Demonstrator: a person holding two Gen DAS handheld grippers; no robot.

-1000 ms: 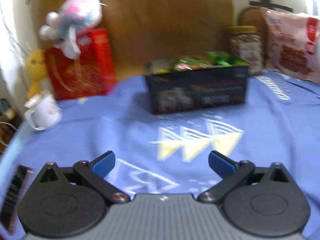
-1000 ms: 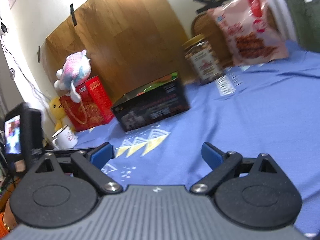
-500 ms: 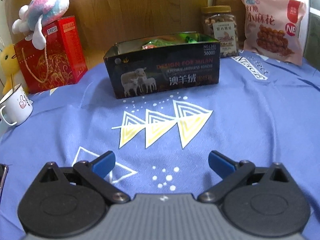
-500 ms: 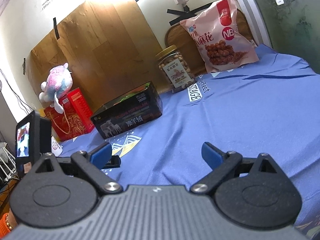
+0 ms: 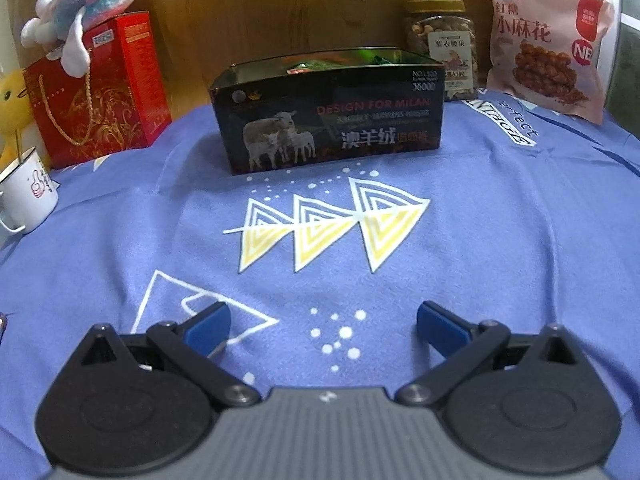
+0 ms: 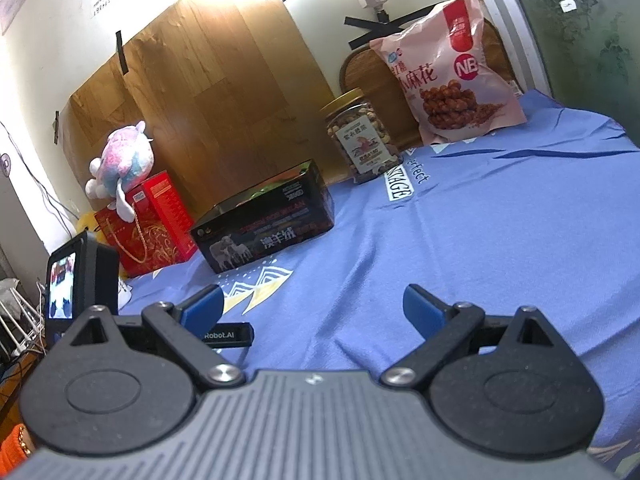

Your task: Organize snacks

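Note:
A black box with sheep printed on it stands open-topped on the blue cloth, with green and orange snack packets inside; it also shows in the right wrist view. A jar of nuts and a pink snack bag stand behind it to the right. My left gripper is open and empty, low over the cloth in front of the box. My right gripper is open and empty, further right of the box.
A red gift bag with a plush toy on top stands left of the box. A white mug sits at the left edge. The left gripper's camera screen shows in the right wrist view. A wooden board leans on the wall.
Both grippers have swung rightward and steadied; the box now sits centred in the left view. In the right view the box has moved left and farther off. Both jaws stay open.

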